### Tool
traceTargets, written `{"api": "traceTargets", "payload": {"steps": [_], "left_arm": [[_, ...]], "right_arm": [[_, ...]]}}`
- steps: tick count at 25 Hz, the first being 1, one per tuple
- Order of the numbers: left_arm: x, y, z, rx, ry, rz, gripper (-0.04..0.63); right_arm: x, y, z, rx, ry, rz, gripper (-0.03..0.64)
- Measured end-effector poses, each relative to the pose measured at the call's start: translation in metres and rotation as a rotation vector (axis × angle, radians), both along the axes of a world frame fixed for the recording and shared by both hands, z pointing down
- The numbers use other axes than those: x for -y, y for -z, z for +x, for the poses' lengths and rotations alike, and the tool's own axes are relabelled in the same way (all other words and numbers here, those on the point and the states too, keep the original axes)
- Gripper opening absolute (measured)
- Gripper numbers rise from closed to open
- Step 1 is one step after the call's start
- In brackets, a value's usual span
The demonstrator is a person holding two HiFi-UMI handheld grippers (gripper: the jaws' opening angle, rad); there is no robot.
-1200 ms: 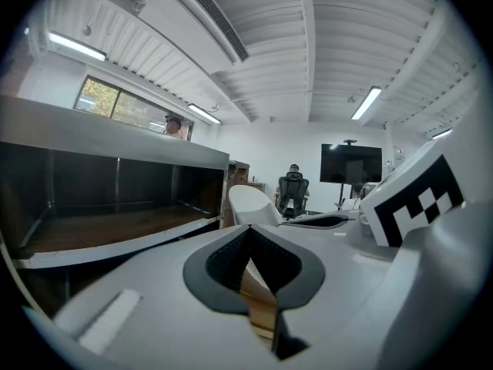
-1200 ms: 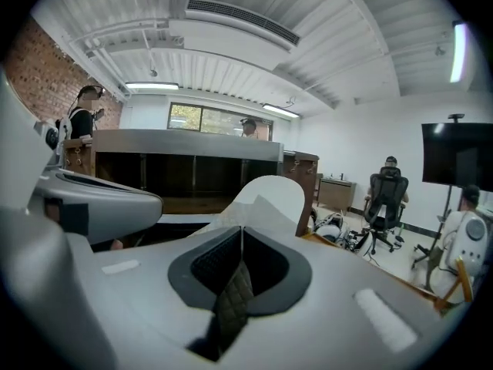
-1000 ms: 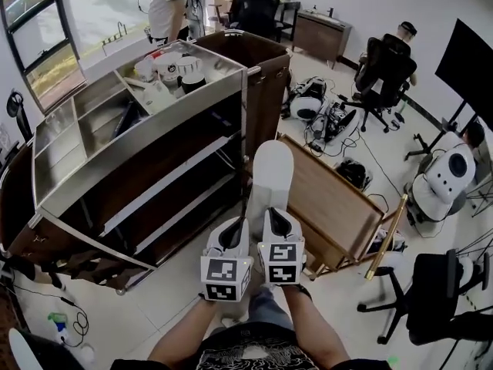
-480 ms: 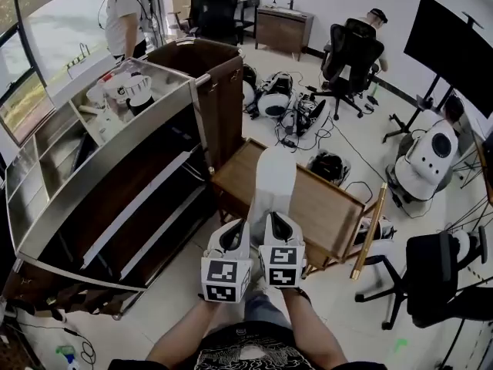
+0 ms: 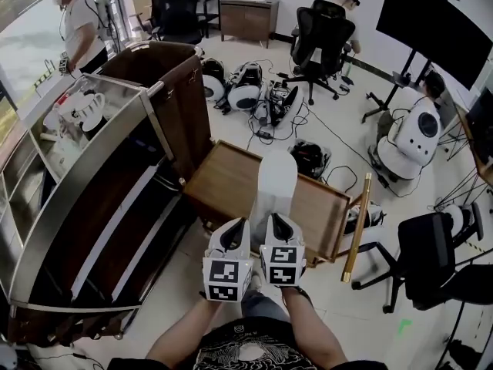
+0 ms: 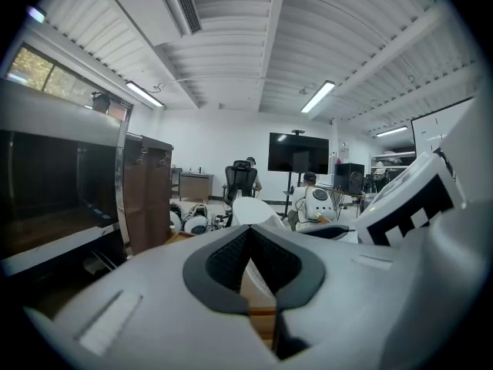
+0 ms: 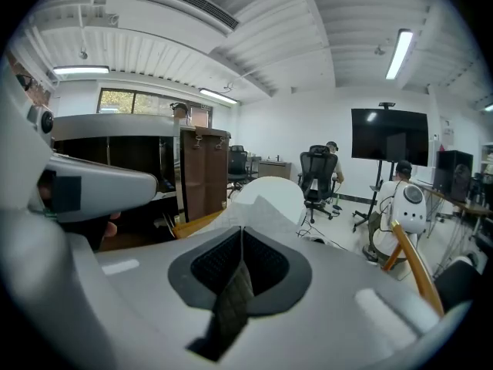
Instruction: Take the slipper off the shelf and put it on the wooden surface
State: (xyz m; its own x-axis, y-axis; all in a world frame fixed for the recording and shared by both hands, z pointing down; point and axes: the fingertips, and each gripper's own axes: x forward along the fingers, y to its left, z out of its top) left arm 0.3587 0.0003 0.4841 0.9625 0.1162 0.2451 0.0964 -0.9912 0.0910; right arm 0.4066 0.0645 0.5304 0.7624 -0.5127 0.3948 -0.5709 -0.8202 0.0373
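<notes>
the two grippers are side by side low in the middle of the head view, each with its marker cube toward the person. the left gripper (image 5: 235,228) and the right gripper (image 5: 277,222) both hold the heel end of one white slipper (image 5: 275,177). in the left gripper view the jaws of the left gripper (image 6: 253,280) are narrow, closed on a thin edge of the slipper (image 6: 253,209). in the right gripper view the jaws of the right gripper (image 7: 240,268) are also almost together, and they pinch the slipper (image 7: 271,195) in the same way.

the slipper is out of the shelf (image 5: 92,199). it points away from the person, with the rounded toe far from the grippers, and in the head view it lies across the wooden surface (image 5: 223,182). i cannot tell if it touches the wood. the wooden surface is just right of the shelf and near the end of it.

some white cups (image 5: 81,108) are on the top level of the shelf. behind, a person (image 5: 77,21) stands near the window, and a black office chair (image 5: 320,29) and a large black screen (image 5: 439,23) are at the far side of the room.
</notes>
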Motion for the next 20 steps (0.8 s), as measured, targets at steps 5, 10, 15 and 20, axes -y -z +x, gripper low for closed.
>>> {"api": "traceTargets", "payload": {"steps": [5, 10, 15, 20], "left_arm": [[-0.001, -0.015, 0.026, 0.02, -0.033, -0.002, 0.005], [-0.004, -0.028, 0.046, 0.048, -0.056, 0.003, 0.005], [-0.005, -0.039, 0.067, 0.073, -0.076, 0.008, 0.005], [-0.021, -0.054, 0.087, 0.105, -0.121, 0.015, 0.005]], "right_arm": [[-0.007, -0.024, 0.023, 0.036, -0.047, -0.016, 0.012], [-0.017, -0.053, 0.043, 0.083, -0.088, -0.028, 0.012], [-0.023, -0.079, 0.06, 0.131, -0.127, -0.04, 0.012], [-0.036, -0.105, 0.083, 0.176, -0.179, -0.031, 0.012]]}}
